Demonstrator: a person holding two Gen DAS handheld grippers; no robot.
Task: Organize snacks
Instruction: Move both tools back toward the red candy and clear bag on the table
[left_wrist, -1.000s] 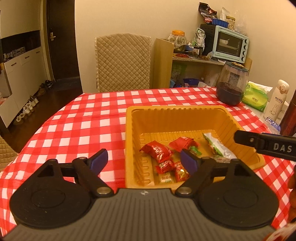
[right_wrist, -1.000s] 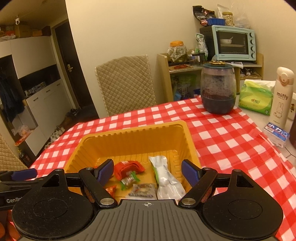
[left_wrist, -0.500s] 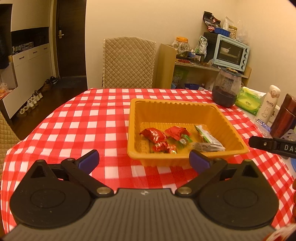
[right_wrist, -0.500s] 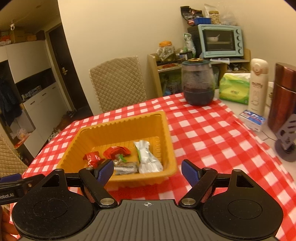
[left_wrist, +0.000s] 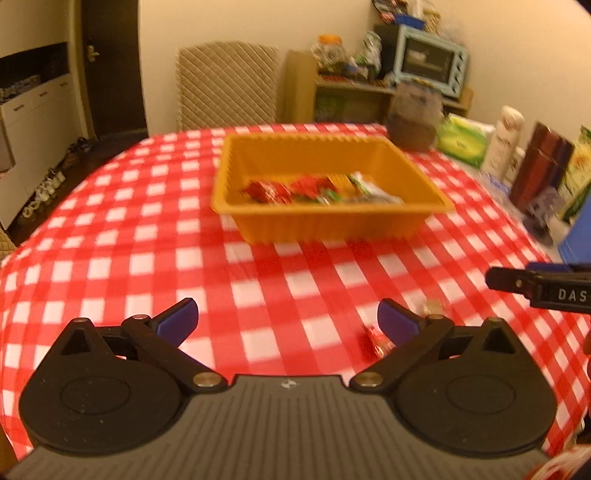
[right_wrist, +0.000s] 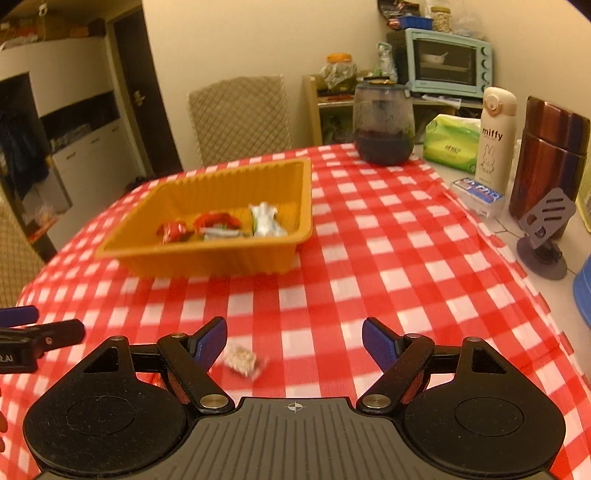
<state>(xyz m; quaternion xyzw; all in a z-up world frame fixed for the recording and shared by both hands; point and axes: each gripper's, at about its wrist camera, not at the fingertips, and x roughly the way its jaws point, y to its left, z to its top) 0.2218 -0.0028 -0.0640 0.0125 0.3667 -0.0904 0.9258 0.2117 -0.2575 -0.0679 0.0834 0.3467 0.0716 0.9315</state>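
An orange tray (left_wrist: 332, 221) (right_wrist: 207, 254) stands on the red checked tablecloth and holds several wrapped snacks (left_wrist: 295, 190) (right_wrist: 218, 225), red, green and silver. My left gripper (left_wrist: 287, 319) is open and empty over the cloth, well short of the tray. A small red wrapped candy (left_wrist: 375, 341) lies on the cloth just by its right finger, and a pale clear-wrapped sweet (left_wrist: 432, 306) peeks behind that finger. My right gripper (right_wrist: 294, 341) is open too, with a pale wrapped snack (right_wrist: 242, 360) on the cloth near its left finger, untouched.
Along the table's right side stand a dark jar (right_wrist: 384, 122), a green tissue pack (right_wrist: 452, 142), a white miffy bottle (right_wrist: 495, 136), a brown flask (right_wrist: 550, 158) and a grey phone stand (right_wrist: 543, 236). A quilted chair (right_wrist: 240, 114) is behind the table.
Both grippers have pulled back from over the tray toward the table's near side. The left jaws have widened. Loose sweets on the cloth have come into view by the fingers.
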